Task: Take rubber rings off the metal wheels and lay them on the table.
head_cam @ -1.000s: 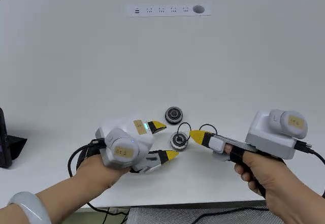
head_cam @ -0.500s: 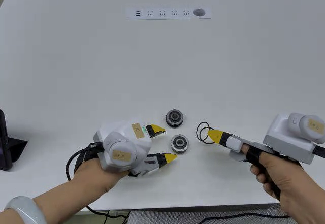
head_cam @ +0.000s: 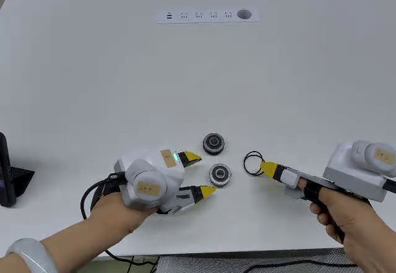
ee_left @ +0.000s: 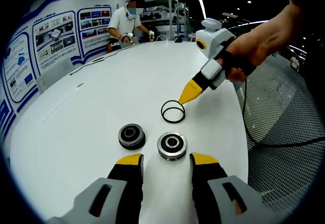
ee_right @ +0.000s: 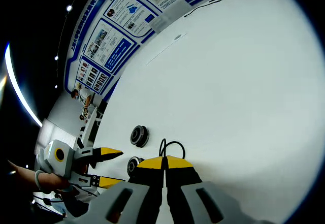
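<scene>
White bench (head_cam: 124, 87) carries two metal wheels and a small loop of black rubber. The far wheel (head_cam: 213, 143) is dark around its rim. The near wheel (head_cam: 219, 174), just beside it and closer to the person, shows brighter metal at its edge. Both lie flat and do not touch. To the right of them the rubber rings (head_cam: 244, 163) lie flat on the bench, free of either wheel. Their outline reads double, like two rings laid one over the other, but the count cannot be told for sure. Two claws are in hand. The left claw (head_cam: 200, 174) is spread wide with nothing between its yellow tips, and the near wheel sits just ahead of the gap, untouched. In the left gripper view the near wheel (ee_left: 172, 145) is centred beyond the jaws, with the far wheel (ee_left: 131, 135) to its left and the rubber rings (ee_left: 162, 112) farther out. The right claw (head_cam: 268, 169) has its two yellow tips pressed together, and they meet the edge of the rubber rings. Whether a strand is nipped between them cannot be told. In the right gripper view the black loop rises just beyond the closed tips. One white power strip (head_cam: 208, 15) lies at the far side of the bench, one black object (head_cam: 5, 174) stands at the left edge, and one black cable (head_cam: 91, 195) trails from the left claw.
</scene>
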Tool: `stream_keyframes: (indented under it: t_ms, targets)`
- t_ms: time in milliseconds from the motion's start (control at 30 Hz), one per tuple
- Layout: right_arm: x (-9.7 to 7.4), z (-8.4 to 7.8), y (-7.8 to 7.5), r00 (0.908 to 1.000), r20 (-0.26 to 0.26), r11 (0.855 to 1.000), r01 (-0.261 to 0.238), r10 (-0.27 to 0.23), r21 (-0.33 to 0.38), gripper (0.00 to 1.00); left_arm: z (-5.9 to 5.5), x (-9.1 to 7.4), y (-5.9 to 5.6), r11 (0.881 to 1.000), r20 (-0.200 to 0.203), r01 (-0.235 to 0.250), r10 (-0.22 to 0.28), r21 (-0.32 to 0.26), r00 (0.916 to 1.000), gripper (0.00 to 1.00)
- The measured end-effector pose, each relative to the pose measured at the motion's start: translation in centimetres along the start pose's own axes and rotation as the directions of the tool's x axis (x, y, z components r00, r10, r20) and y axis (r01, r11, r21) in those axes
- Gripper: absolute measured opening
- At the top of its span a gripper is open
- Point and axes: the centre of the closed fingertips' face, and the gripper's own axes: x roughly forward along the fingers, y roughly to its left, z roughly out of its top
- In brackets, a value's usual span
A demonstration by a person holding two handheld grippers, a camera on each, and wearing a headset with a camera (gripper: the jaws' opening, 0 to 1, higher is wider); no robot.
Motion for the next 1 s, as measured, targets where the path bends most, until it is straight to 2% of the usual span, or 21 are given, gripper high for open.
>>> stream_keyframes:
  t_ms: [300,600,833,1000]
  targets:
    - [-0.1,-0.3,-0.6,0.9989,-0.023,0.996,0.038,-0.040,-0.083,0.08,0.1,0.1,0.0,1.000,0.003,0.002,-0.002,-0.002,1.0000,0.38]
    - [-0.2,-0.1,-1.3,0.9984,-0.017,0.994,0.052,-0.054,-0.093,0.10,0.2,0.1,0.1,1.000,0.003,0.000,0.000,-0.001,1.0000,0.38]
    - [-0.2,0.3,-0.1,0.9995,-0.007,0.996,0.029,-0.029,-0.088,0.10,0.2,0.0,0.2,1.000,0.003,-0.006,0.006,0.000,1.0000,0.37]
    - [0.4,0.3,1.4,0.9999,-0.013,0.996,-0.011,0.009,-0.092,0.08,0.5,0.0,0.4,1.000,0.008,-0.013,0.013,0.001,0.9999,0.36]
